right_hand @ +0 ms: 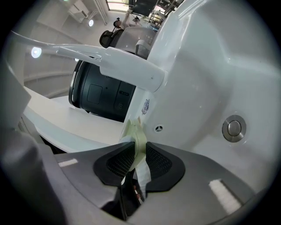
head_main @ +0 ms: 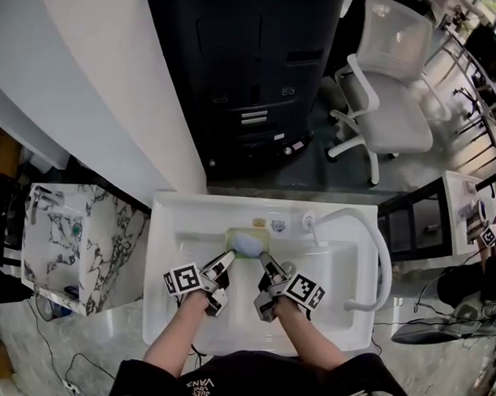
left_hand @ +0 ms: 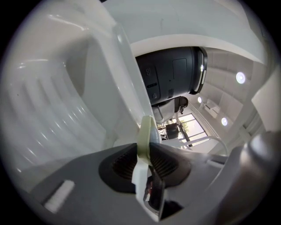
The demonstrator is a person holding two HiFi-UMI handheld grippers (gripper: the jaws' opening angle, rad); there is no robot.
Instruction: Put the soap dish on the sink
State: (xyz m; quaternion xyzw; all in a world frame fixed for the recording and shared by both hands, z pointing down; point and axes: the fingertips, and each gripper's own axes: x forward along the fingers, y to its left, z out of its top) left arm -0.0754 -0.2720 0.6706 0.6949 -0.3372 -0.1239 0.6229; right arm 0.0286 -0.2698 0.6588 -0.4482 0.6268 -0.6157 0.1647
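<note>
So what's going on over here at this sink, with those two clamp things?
A person stands over a white sink with a hand-held gripper in each hand. The left gripper and the right gripper each pinch one side of a pale green soap dish carrying a bluish bar of soap. It is at the back of the basin, beside the faucet. Whether it is set down yet is unclear.

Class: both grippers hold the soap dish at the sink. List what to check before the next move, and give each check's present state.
1. Left gripper jaws clamped on the soap dish rim: ok.
2. Right gripper jaws clamped on the dish's other side: ok.
3. Soap lying inside the dish: ok.
4. Dish clear of the faucet: ok.
5. Dish resting on the sink ledge: cannot tell.
</note>
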